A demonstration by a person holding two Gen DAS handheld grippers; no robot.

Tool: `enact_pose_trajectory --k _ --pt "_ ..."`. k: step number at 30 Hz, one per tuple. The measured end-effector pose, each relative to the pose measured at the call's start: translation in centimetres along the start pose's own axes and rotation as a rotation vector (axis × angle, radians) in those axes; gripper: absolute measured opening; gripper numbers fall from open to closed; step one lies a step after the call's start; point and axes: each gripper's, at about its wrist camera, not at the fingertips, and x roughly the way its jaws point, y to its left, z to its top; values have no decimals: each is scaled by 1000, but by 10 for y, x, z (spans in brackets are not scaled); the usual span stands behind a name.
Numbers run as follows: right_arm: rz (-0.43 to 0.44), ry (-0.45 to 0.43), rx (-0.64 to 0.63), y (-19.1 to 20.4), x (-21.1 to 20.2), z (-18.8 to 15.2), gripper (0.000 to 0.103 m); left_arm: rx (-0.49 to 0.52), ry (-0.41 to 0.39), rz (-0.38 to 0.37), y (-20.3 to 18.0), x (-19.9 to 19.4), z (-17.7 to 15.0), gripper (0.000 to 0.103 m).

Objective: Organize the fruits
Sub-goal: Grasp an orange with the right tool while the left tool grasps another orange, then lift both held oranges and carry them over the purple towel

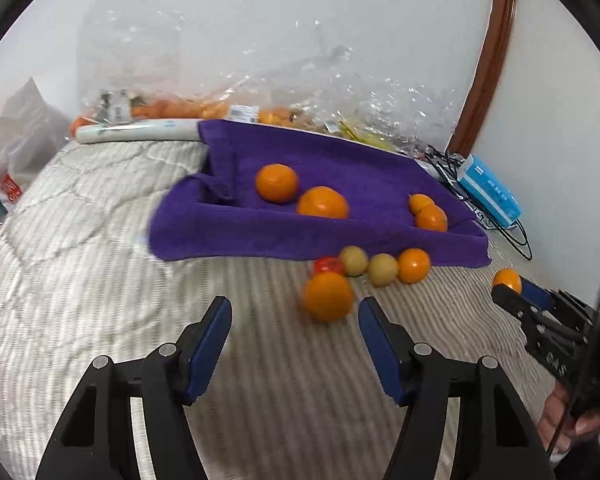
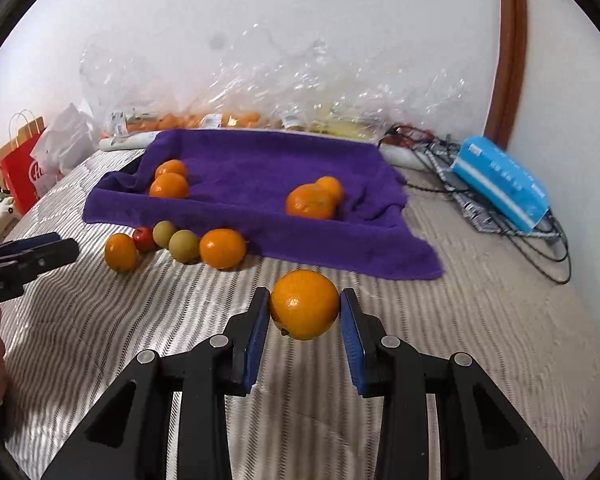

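A purple towel (image 1: pixel 340 168) (image 2: pixel 268 168) lies on the striped bed with two pairs of oranges on it, one pair (image 1: pixel 300 192) on the left and one pair (image 1: pixel 428 210) on the right. In front of it lie an orange (image 1: pixel 328 296), a red fruit (image 1: pixel 328 265), two yellow-green fruits (image 1: pixel 368 264) and another orange (image 1: pixel 414 265). My left gripper (image 1: pixel 294 312) is open, just short of the near orange. My right gripper (image 2: pixel 305 308) is shut on an orange (image 2: pixel 304 304), also visible in the left wrist view (image 1: pixel 507 280).
Clear plastic bags of fruit (image 2: pixel 240 120) line the wall behind the towel. A blue box (image 2: pixel 500 188) and black cables (image 2: pixel 540 240) lie at the right. Shopping bags (image 2: pixel 24 168) stand at the left. A wooden frame (image 2: pixel 508 48) rises at the right.
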Motion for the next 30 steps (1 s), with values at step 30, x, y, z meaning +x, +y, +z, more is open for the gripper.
enact_pose_trajectory --k 30 --pt "200 -1 138 -32 4 -9 35 -136 -3 -58 -14 23 -1 31"
